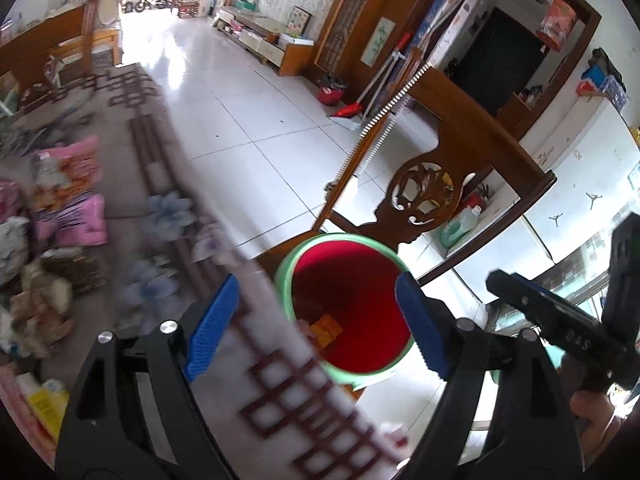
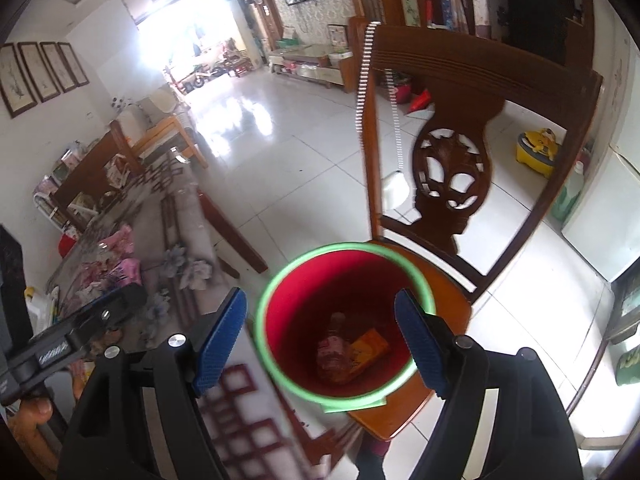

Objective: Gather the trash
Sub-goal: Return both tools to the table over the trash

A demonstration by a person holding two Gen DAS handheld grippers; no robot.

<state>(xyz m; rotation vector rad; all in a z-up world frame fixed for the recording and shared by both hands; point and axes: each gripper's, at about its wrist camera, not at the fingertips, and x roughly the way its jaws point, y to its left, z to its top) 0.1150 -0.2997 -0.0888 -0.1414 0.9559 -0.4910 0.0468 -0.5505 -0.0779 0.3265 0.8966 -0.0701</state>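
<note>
Both the left gripper point(image 1: 316, 326) and the right gripper point(image 2: 320, 340) hang with jaws apart and empty above the red, green-rimmed plastic bin point(image 2: 424, 280) on the wooden chair point(image 2: 452, 308). Left of the bin, the pink crinkly snack wrappers point(image 1: 70, 196) on the patterned table point(image 1: 168, 240) look light, soft and slippery, so pinching a bunched edge seems best.

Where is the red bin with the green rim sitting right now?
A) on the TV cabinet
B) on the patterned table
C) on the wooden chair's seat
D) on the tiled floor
C: the right wrist view shows the red bin resting on the wooden chair's seat, beside the patterned table.
</note>
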